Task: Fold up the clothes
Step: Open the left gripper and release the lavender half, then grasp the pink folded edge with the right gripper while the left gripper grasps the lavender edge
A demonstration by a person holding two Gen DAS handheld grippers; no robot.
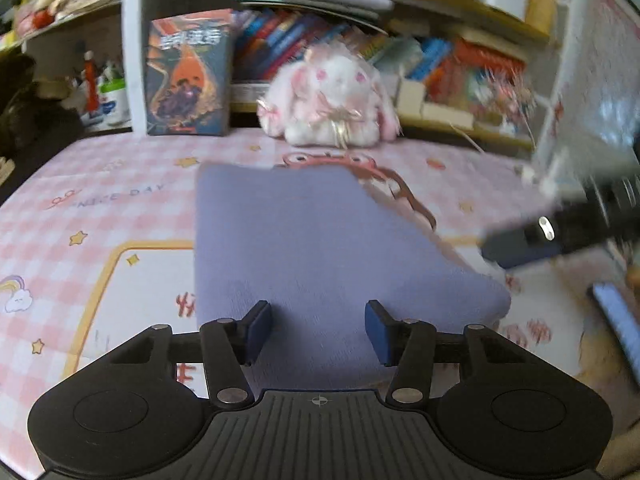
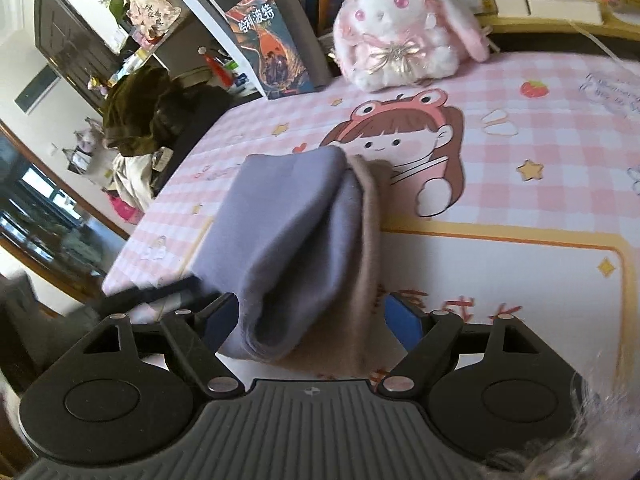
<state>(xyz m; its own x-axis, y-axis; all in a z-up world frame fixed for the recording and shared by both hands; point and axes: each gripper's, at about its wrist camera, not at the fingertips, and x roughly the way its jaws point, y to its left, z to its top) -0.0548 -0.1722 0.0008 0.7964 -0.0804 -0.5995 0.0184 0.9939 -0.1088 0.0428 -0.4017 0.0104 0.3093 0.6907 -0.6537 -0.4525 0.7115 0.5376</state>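
A lavender cloth (image 1: 304, 240) lies folded on the pink checked table mat (image 1: 120, 208). In the right wrist view the same cloth (image 2: 288, 224) shows a rounded fold at its near end and a tan layer (image 2: 366, 264) along its right side. My left gripper (image 1: 318, 332) is open, its blue pads (image 1: 258, 330) over the cloth's near edge. My right gripper (image 2: 312, 320) is open too, its fingers standing on either side of the folded end. The right gripper (image 1: 540, 236) also shows as a blur at the right of the left wrist view.
A pink and white plush rabbit (image 2: 400, 28) and an upright book (image 2: 272, 48) stand at the back of the table, before a bookshelf (image 1: 360, 40). A heap of dark clothes (image 2: 152, 108) sits beyond the table's left edge. The cartoon-girl print (image 2: 400, 140) lies right of the cloth.
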